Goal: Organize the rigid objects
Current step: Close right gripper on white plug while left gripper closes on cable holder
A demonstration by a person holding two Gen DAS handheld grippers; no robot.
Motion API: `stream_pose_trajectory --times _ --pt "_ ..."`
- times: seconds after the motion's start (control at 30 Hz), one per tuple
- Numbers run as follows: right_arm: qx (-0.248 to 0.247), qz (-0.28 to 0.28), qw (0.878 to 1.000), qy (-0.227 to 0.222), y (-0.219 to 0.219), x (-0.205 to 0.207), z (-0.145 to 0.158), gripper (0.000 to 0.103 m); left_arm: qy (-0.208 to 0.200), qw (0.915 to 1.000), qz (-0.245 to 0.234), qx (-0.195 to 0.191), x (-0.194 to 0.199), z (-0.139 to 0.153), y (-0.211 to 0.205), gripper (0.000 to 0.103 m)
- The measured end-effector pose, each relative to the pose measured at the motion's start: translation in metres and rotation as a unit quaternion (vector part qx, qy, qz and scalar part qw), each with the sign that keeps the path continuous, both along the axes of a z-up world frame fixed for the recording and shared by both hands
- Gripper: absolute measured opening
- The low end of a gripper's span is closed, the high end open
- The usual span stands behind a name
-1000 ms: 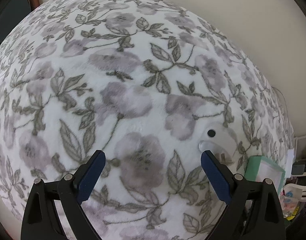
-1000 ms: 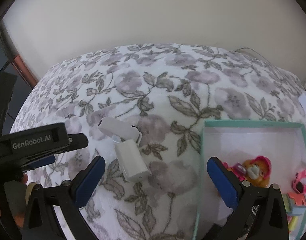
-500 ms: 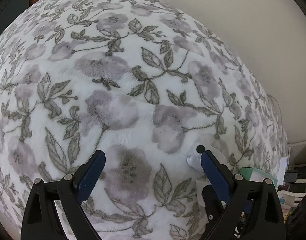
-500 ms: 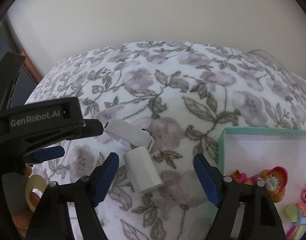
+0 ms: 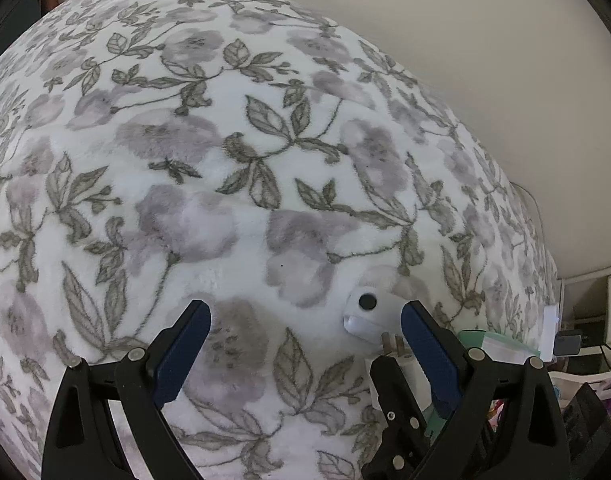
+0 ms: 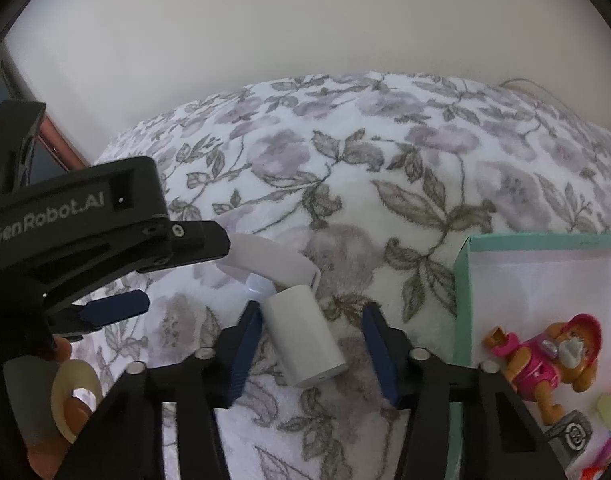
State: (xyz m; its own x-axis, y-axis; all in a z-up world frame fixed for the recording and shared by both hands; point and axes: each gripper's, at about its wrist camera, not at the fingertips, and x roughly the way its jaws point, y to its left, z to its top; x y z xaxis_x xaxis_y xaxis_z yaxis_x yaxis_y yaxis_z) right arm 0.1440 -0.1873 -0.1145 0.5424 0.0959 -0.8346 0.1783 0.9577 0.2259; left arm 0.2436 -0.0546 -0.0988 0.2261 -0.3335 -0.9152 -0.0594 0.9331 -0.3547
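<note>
The right gripper (image 6: pixel 311 354) is closing its fingers astride the white rounded plastic charger block (image 6: pixel 303 340) on the floral fleece blanket (image 6: pixel 385 168), not yet pinched, for the mint-edged box (image 6: pixel 461 280) beside them; the left gripper (image 5: pixel 305 342) is held wide open, empty.

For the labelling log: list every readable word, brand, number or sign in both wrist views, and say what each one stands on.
"GenRobot.AI": white lettering on the black body of the left gripper, seen in the right wrist view.
Round white emblem on a small grey block in the teal box: too small to read.
Left wrist view: no text.
</note>
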Motion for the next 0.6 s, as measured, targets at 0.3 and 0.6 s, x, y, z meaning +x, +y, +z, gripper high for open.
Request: stream_pose_trajectory --times 0.3,0.6 --pt "0.021 -0.002 1.0 0.008 -0.001 -0.001 -0.004 0.041 -0.005 0.9997 -0.024 0.005 -0.003 0.0 -0.014 0.096" --pt "0.01 -0.008 1.0 0.021 -0.003 -0.008 0.0 0.04 -0.008 0.9988 -0.048 0.005 -0.004 0.0 -0.025 0.096"
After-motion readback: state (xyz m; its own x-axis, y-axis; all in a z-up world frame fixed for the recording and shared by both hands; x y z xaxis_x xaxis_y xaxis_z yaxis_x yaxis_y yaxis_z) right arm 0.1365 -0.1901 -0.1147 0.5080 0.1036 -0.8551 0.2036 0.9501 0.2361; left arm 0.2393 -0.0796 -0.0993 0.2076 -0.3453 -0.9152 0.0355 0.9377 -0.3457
